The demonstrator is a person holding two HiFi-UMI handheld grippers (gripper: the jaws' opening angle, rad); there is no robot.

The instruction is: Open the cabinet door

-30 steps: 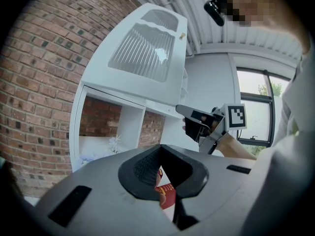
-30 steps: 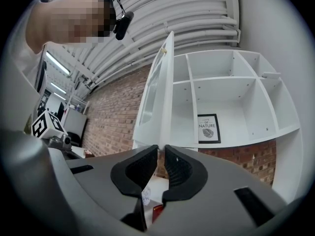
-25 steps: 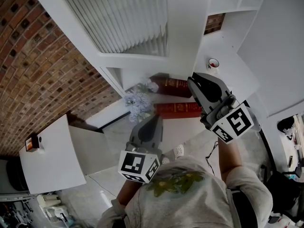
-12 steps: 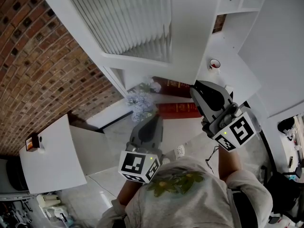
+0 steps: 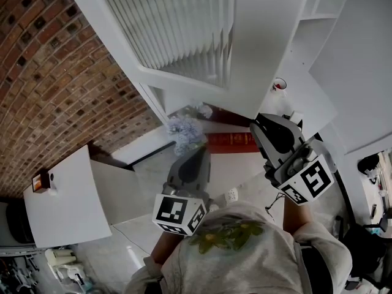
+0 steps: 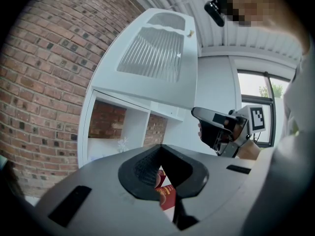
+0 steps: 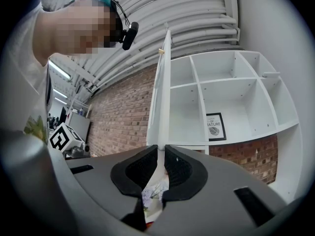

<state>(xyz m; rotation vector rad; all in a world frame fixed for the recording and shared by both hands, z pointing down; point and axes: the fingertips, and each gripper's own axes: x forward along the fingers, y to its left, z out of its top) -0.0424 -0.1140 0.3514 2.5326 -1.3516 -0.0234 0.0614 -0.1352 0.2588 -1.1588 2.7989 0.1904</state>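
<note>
The white cabinet door, with its ribbed glass panel, stands swung out from the shelf unit. My right gripper is at the door's lower corner. In the right gripper view the door's thin edge runs straight down between the two pads, and the right gripper is shut on it. My left gripper hangs lower in front of the open compartment, shut with nothing in it. The left gripper view shows the door from its front, with the right gripper at its lower right.
Red books and a bunch of pale flowers lie in the uncovered compartment. A mug stands on a shelf to the right. A framed print sits in the open shelving. A brick wall and a white low unit are at the left.
The door has swung further out toward me, and my right gripper has moved down and right with its edge. The left gripper has stayed put.
</note>
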